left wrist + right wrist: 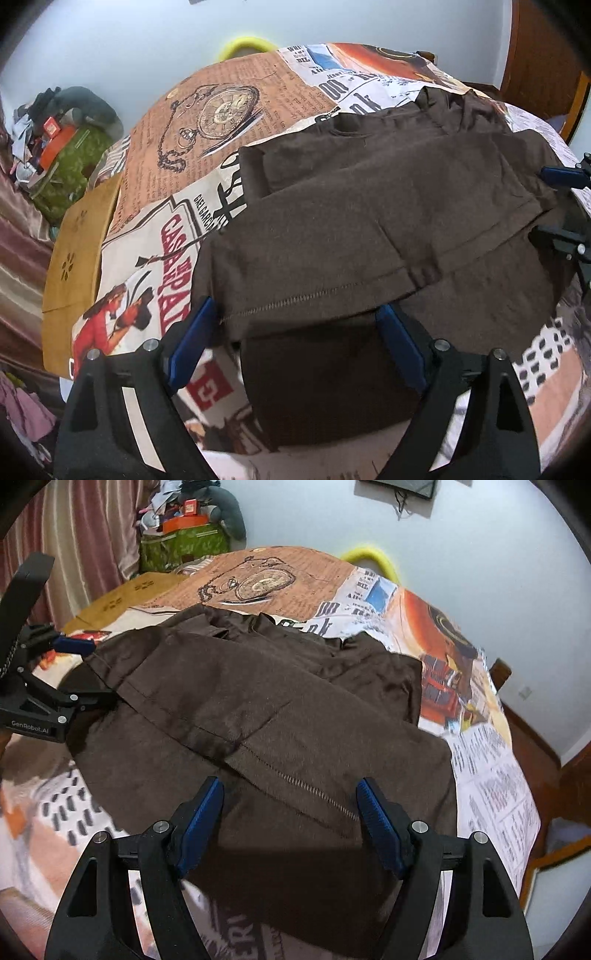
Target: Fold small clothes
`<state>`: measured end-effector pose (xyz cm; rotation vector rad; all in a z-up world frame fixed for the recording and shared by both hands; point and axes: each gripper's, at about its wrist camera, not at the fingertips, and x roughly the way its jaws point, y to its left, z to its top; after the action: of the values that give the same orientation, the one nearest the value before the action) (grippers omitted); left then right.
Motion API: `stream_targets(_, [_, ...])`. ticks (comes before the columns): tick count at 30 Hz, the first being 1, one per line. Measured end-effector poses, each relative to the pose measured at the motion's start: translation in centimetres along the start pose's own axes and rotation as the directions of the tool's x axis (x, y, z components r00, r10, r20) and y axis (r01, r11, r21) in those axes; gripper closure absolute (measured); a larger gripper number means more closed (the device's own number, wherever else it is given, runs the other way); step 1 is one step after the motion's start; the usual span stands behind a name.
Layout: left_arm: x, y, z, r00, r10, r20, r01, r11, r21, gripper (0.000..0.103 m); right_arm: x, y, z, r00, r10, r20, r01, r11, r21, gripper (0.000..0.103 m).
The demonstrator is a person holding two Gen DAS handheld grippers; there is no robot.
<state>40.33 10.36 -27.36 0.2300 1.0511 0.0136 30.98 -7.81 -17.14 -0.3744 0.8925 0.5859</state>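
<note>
A dark brown garment point(369, 206) point(258, 701) lies folded on the table, one layer with a stitched hem lapped over the layer beneath. My left gripper point(295, 317) hovers open over the near left hem, its blue pads point(195, 332) apart and not pressing the cloth. My right gripper point(290, 788) hovers open over the near right part, with the hem stitching between its spread pads point(376, 819). Each gripper also shows at the edge of the other view: the right gripper point(550, 205) and the left gripper point(88, 672), both at the garment's side edges.
A printed cloth with newspaper and pocket-watch pictures point(221, 110) point(498, 757) covers the table. A cardboard box point(74, 258) stands at the table's left. A green bag with clutter point(70, 158) point(184, 546), a yellow ring point(245, 44) and a curtain point(74, 535) are behind.
</note>
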Motion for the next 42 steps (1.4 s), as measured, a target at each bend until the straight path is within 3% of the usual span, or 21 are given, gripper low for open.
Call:
stream_targets(2, [0.3,0.1,0.6,1.000,0.003,0.001,-0.003,1.000,-0.001,0.014,0.3,0.3,0.3,1.000,-0.013,0.009,0.013,1.000,-0.021,0.034])
stream_targets(8, [0.1,0.3,1.7,0.995,0.072,0.064,-0.074,0.997,0.031,0.016,0.5,-0.1,1.2,0.999,0.019,0.046,-0.018,1.000,-0.013,0.069])
stream_targets(10, [-0.1,0.7,2.0,0.990,0.114,0.087,-0.117,0.993,0.030,0.026,0.1,-0.6,1.5,0.998,0.021,0.066,-0.021,1.000,0.006,0.084])
stream_targets(12, [-0.2,1.5,2.3,0.986,0.143,0.092,-0.145,0.989,0.014,0.044,-0.2,-1.2,1.8,0.997,0.018,0.078,-0.020,1.000,0.023,0.093])
stream_targets(13, [-0.1,2.1,2.5,0.984,0.152,0.089,-0.152,0.988,-0.005,0.050,-0.3,-1.4,2.0,0.996,0.025,0.083,-0.028,0.999,0.034,0.093])
stream_targets(15, [0.2,2.9,2.8,0.984,0.160,0.077,-0.159,0.987,-0.026,0.088,-0.5,-2.1,2.3,0.995,0.029,0.098,-0.036,0.997,0.063,0.094])
stream_targets(17, [0.5,3.7,3.3,0.987,0.145,0.064,-0.142,0.989,-0.049,0.098,-0.6,-2.7,2.8,0.993,0.031,0.111,-0.040,0.996,0.084,0.095])
stream_targets(26, [-1.3,5.3,6.8,0.976,0.148,0.162,-0.130,0.985,-0.116,0.099,-0.4,-4.1,6.2,0.986,0.013,0.165,-0.028,0.996,0.088,0.097])
stream_targets(32, [-0.3,6.0,9.2,0.974,0.149,0.168,-0.125,0.981,-0.147,0.100,0.9,-5.3,8.7,0.984,0.001,0.180,-0.019,0.995,0.099,0.098])
stream_targets(40, [3.9,6.8,10.5,0.987,0.132,0.091,-0.117,0.981,-0.157,0.099,5.5,-6.4,10.3,0.997,0.053,0.064,-0.060,0.992,0.115,0.098])
stream_targets(42, [5.3,7.0,10.5,0.991,0.121,0.055,-0.112,0.981,-0.157,0.096,6.5,-6.8,10.4,0.999,0.043,0.019,-0.045,0.992,0.117,0.091])
